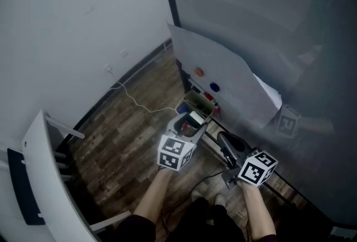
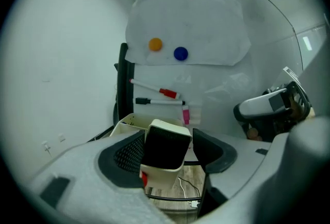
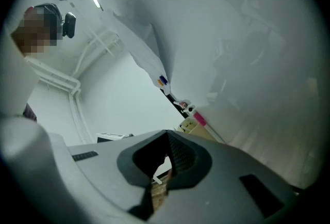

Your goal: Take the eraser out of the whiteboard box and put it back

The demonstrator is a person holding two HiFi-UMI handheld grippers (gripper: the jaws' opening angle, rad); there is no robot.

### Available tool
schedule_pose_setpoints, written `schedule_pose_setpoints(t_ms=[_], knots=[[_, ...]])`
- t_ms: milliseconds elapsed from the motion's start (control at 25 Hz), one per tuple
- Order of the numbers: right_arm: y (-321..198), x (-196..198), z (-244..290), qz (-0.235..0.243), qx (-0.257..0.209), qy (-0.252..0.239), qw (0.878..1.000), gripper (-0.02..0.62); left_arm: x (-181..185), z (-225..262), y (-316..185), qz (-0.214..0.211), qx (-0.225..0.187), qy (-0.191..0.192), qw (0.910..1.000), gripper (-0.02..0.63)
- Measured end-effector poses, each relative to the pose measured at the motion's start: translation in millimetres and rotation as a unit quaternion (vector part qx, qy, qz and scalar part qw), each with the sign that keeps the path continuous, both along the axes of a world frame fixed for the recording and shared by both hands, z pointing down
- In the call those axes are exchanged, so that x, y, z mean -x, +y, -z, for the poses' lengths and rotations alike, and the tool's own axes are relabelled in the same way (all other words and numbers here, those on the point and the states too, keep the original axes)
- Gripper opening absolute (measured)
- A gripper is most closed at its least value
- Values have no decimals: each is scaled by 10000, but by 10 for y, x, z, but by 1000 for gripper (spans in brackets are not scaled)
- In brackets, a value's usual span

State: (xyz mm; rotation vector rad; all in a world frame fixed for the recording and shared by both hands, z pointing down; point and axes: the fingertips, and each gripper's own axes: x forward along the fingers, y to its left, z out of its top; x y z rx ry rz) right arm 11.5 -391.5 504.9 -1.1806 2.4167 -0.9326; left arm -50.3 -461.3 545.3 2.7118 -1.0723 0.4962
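The eraser (image 2: 165, 146), cream with a black felt face, stands tilted between the jaws of my left gripper (image 2: 170, 138). It leans on the left pad, and a gap shows to the right pad, so the jaws are open. In the head view the eraser (image 1: 195, 119) sits at the tip of the left gripper (image 1: 187, 126), just in front of the cream whiteboard box (image 1: 199, 102). The box's rim (image 2: 129, 124) shows behind the left jaw. My right gripper (image 1: 224, 141) hangs to the right, apart from the box. Its jaws (image 3: 167, 136) meet at the tip with nothing between them.
The whiteboard (image 2: 221, 94) carries a red-capped marker (image 2: 154, 88), a black marker (image 2: 153, 101), an orange magnet (image 2: 155, 44), a blue magnet (image 2: 180, 53) and a paper sheet (image 2: 206, 21). A white cable (image 1: 139, 104) lies on the wooden floor. A white desk edge (image 1: 50, 179) stands at the left.
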Motion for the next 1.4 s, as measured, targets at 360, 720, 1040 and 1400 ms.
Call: schedule_pose_setpoints(t_ms=[360, 720, 1040, 1400], knots=[[12, -15, -1, -9, 18, 0, 10000, 3, 3, 27, -13, 22, -51, 9, 10000, 267], [20, -38, 152, 23, -144, -29, 9999, 3, 28, 342, -3, 108, -383, 177, 9991, 259], [120, 22, 447, 120, -330, -82, 9994, 3, 150, 822, 78, 301, -679, 498, 9960, 258], [218, 30, 678, 215, -521, -136, 9983, 3, 205, 1101, 260, 402, -787, 686, 9937, 258]])
